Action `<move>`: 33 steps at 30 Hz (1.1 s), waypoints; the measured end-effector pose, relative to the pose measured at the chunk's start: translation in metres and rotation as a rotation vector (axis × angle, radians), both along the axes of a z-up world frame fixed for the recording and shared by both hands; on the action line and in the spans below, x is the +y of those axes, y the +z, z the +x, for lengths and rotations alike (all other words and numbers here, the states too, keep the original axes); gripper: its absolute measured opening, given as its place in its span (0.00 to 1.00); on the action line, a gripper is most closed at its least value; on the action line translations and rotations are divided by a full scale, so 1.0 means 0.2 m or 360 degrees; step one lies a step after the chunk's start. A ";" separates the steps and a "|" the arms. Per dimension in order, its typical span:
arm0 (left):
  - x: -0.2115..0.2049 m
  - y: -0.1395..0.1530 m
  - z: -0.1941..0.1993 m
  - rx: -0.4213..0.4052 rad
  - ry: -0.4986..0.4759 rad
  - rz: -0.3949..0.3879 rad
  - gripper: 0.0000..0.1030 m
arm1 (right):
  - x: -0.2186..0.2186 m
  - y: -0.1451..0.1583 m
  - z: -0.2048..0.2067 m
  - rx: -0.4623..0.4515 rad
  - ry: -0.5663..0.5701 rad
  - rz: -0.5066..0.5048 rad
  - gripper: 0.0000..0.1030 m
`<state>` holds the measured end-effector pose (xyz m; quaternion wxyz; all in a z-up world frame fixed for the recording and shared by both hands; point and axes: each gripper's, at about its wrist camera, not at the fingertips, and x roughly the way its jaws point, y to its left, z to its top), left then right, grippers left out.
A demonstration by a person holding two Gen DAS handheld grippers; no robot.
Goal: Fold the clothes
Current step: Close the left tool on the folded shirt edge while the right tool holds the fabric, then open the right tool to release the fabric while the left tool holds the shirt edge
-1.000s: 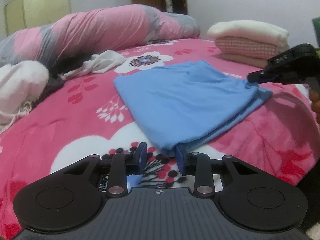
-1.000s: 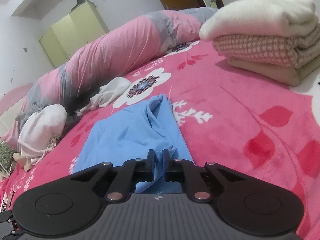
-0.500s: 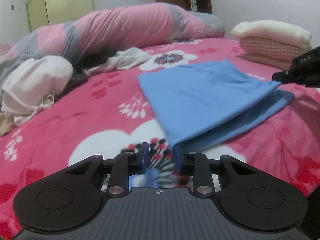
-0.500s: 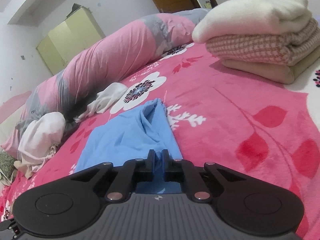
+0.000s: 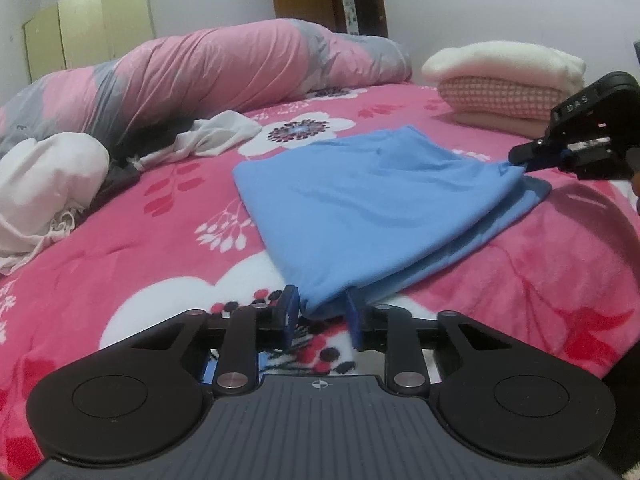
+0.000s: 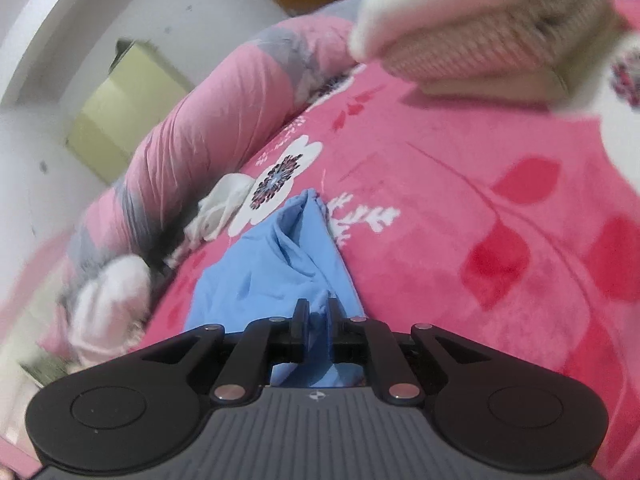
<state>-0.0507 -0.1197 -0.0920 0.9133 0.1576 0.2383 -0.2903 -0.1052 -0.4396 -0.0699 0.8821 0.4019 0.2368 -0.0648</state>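
- A folded sky-blue knit garment (image 5: 372,200) lies flat on the pink fleece bedspread with white flowers (image 5: 160,248), in the middle of the bed.
- The left gripper (image 5: 322,316) sits at the garment's near corner; its blue pads stand apart, with the corner of the cloth lying between them and touching the right pad.
- The right gripper (image 6: 318,316) has its jaws narrow with blue cloth pinched between them; from the left wrist view it holds the garment's far right corner (image 5: 516,164), slightly lifted off the bedspread.
- Beyond the garment lie a crumpled white cloth (image 5: 208,140) and a stack of folded cream and checked blankets (image 5: 500,80).
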 end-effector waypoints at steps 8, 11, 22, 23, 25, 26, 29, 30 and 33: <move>0.02 -0.01 0.01 -0.0020 0.0008 0.0005 0.19 | 0.01 0.02 0.02 0.0053 0.0059 -0.0045 0.30; 0.03 -0.01 0.00 -0.0026 0.0017 -0.0010 0.19 | 0.02 0.03 0.02 0.0075 0.0081 -0.0067 0.32; 0.06 -0.03 0.01 -0.0020 0.0033 -0.0039 0.03 | 0.21 0.14 0.01 0.0128 0.0106 -0.0575 0.04; 0.06 -0.03 0.00 -0.0024 0.0031 -0.0035 0.03 | 0.21 0.13 0.01 0.0135 0.0101 -0.0566 0.04; 0.06 -0.03 0.00 -0.0031 0.0026 -0.0029 0.02 | 0.21 0.11 -0.01 0.0147 0.0092 -0.0548 0.04; 0.06 -0.03 0.00 -0.0035 0.0023 -0.0025 0.02 | 0.21 0.10 -0.02 0.0154 0.0087 -0.0539 0.04; 0.06 -0.03 -0.01 -0.0049 0.0016 -0.0014 0.02 | 0.20 0.08 -0.04 0.0168 0.0072 -0.0519 0.04; 0.06 -0.04 -0.01 -0.0054 0.0013 -0.0007 0.02 | 0.21 0.09 -0.05 0.0150 0.0065 -0.0545 0.04; 0.05 -0.05 -0.02 -0.0056 0.0000 0.0018 0.02 | 0.22 0.08 -0.05 0.0152 0.0060 -0.0592 0.04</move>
